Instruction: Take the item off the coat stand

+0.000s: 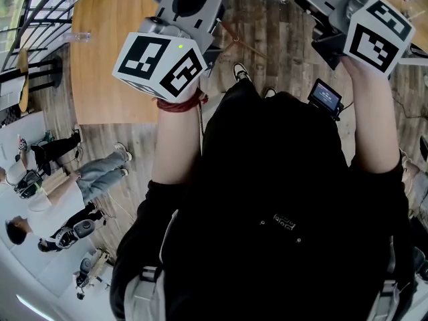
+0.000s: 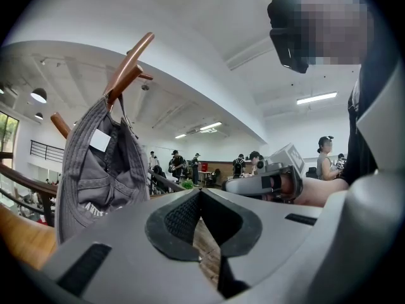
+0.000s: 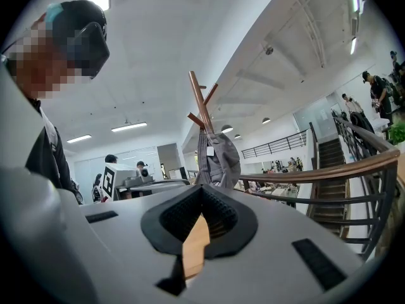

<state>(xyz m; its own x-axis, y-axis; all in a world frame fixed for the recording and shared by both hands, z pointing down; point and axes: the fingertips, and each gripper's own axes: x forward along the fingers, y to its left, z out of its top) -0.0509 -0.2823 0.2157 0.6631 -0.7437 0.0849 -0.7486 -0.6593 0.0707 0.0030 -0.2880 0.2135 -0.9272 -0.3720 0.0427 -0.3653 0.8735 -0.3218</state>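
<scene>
A grey cap [image 2: 101, 170] hangs by its strap from an upward-slanting wooden peg [image 2: 130, 71] of the coat stand, left of and beyond my left gripper [image 2: 201, 190]. That gripper is shut with nothing between its jaws and stays clear of the cap. In the right gripper view the same cap [image 3: 219, 157] hangs on the coat stand [image 3: 201, 106] straight ahead, some way beyond my right gripper [image 3: 202, 189], which is also shut and empty. In the head view both grippers are raised in front of the person's chest, showing the left marker cube [image 1: 159, 62] and the right marker cube [image 1: 376, 35]; their jaws are out of frame.
A wooden table [image 1: 110, 52] stands on the plank floor below, at the left. A curved wooden handrail with black bars [image 3: 354, 163] runs to the right of the stand, with stairs behind it. Several people [image 2: 177, 164] stand in the background.
</scene>
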